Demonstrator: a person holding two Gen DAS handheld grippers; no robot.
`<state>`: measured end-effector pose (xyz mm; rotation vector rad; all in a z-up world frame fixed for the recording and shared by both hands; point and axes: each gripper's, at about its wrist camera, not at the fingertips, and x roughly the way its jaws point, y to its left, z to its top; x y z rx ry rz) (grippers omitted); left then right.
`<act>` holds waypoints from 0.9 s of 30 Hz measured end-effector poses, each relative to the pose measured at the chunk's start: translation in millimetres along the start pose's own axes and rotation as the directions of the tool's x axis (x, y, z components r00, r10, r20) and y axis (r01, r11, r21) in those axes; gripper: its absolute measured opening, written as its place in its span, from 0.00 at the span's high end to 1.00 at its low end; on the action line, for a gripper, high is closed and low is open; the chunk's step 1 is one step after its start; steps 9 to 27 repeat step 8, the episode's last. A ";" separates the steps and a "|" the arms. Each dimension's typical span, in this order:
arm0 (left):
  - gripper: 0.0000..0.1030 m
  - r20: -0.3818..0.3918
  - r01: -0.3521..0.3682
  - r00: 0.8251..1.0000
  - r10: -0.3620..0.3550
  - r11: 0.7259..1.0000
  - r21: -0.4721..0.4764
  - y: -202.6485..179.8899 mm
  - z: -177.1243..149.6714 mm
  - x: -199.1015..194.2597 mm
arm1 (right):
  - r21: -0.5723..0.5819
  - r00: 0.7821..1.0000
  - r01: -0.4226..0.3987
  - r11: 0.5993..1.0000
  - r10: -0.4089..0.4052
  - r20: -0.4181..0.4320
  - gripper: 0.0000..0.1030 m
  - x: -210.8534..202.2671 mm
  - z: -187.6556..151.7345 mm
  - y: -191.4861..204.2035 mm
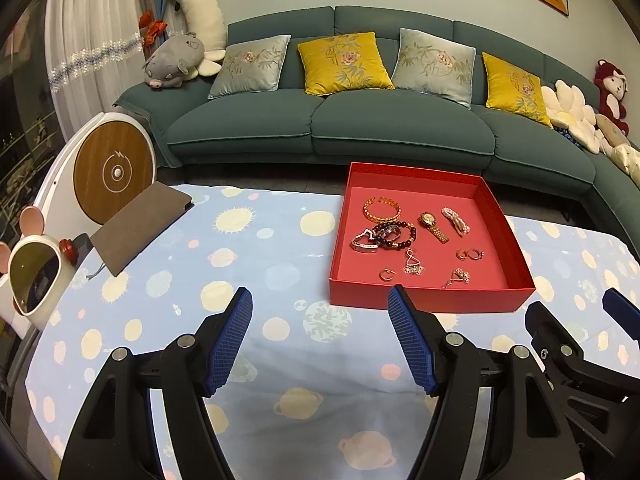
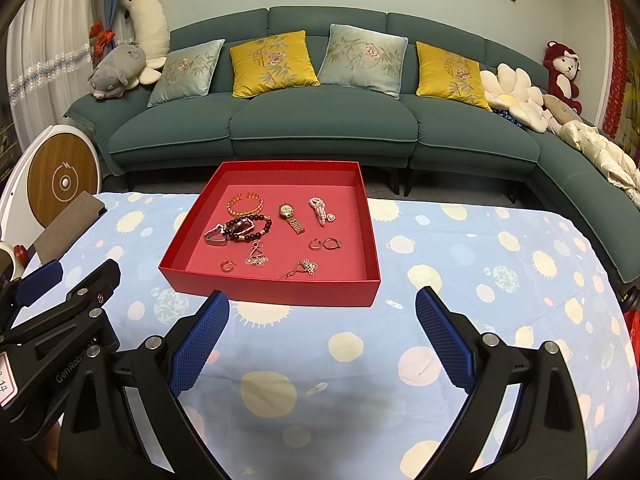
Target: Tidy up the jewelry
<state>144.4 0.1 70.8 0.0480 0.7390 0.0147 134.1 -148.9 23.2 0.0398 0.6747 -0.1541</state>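
A shallow red box (image 1: 424,300) (image 2: 264,290) stands on the planet-print tablecloth with jewelry lying in it: a gold bangle (image 1: 382,207) (image 2: 245,203), a dark bead bracelet (image 1: 396,235) (image 2: 250,229), a gold watch (image 1: 433,226) (image 2: 291,217), a pearl clip (image 1: 455,220) (image 2: 320,209), small hoop earrings (image 1: 470,255) (image 2: 325,244) and pendants (image 1: 414,264). My left gripper (image 1: 320,300) hovers open just in front of the box's near-left corner, nothing between its blue pads. To its right, my right gripper (image 2: 322,300) is open too, before the near wall of the box.
A grey notebook (image 1: 140,226) and a mouse-eared mirror (image 1: 34,280) lie at the table's left edge, beside a round wooden-faced device (image 1: 114,174). A green sofa (image 1: 320,128) with cushions and plush toys runs behind the table. Bare cloth lies right of the box.
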 end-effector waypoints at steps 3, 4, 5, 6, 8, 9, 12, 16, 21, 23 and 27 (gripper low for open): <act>0.34 -0.008 -0.006 1.000 0.006 1.000 -0.011 1.3 0.8 1.0 | 0.001 1.000 -0.005 1.000 0.005 -0.001 0.11 0.4 -1.0 0.1; 0.34 -0.010 -0.009 1.000 0.009 1.000 -0.017 2.0 0.9 1.4 | 0.000 1.000 -0.008 1.000 0.008 -0.001 0.11 0.4 -1.2 0.5; 0.34 -0.012 -0.012 1.000 0.012 1.000 -0.022 2.5 0.7 1.8 | -0.003 1.000 -0.008 1.000 0.008 -0.001 0.11 1.2 -1.4 1.0; 0.34 -0.012 -0.014 1.000 0.013 1.000 -0.023 3.0 0.6 2.1 | -0.005 1.000 -0.007 1.000 0.007 0.000 0.11 1.0 -1.6 1.6; 0.34 -0.013 -0.017 1.000 0.017 1.000 -0.021 3.2 0.4 2.1 | -0.008 1.000 -0.005 1.000 0.005 -0.001 0.11 1.8 -2.5 2.6; 0.34 -0.013 -0.017 1.000 0.017 1.000 -0.021 3.2 0.4 2.1 | -0.008 1.000 -0.005 1.000 0.005 -0.001 0.11 1.8 -2.5 2.6; 0.34 -0.013 -0.017 1.000 0.017 1.000 -0.021 3.2 0.4 2.1 | -0.008 1.000 -0.005 1.000 0.005 -0.001 0.11 1.8 -2.5 2.6; 0.34 -0.013 -0.017 1.000 0.017 1.000 -0.021 3.2 0.4 2.1 | -0.008 1.000 -0.005 1.000 0.005 -0.001 0.11 1.8 -2.5 2.6; 0.34 -0.013 -0.017 1.000 0.017 1.000 -0.021 3.2 0.4 2.1 | -0.008 1.000 -0.005 1.000 0.005 -0.001 0.11 1.8 -2.5 2.6; 0.34 -0.013 -0.017 1.000 0.017 1.000 -0.021 3.2 0.4 2.1 | -0.008 1.000 -0.005 1.000 0.005 -0.001 0.11 1.8 -2.5 2.6; 0.34 -0.013 -0.017 1.000 0.017 1.000 -0.021 3.2 0.4 2.1 | -0.008 1.000 -0.005 1.000 0.005 -0.001 0.11 1.8 -2.5 2.6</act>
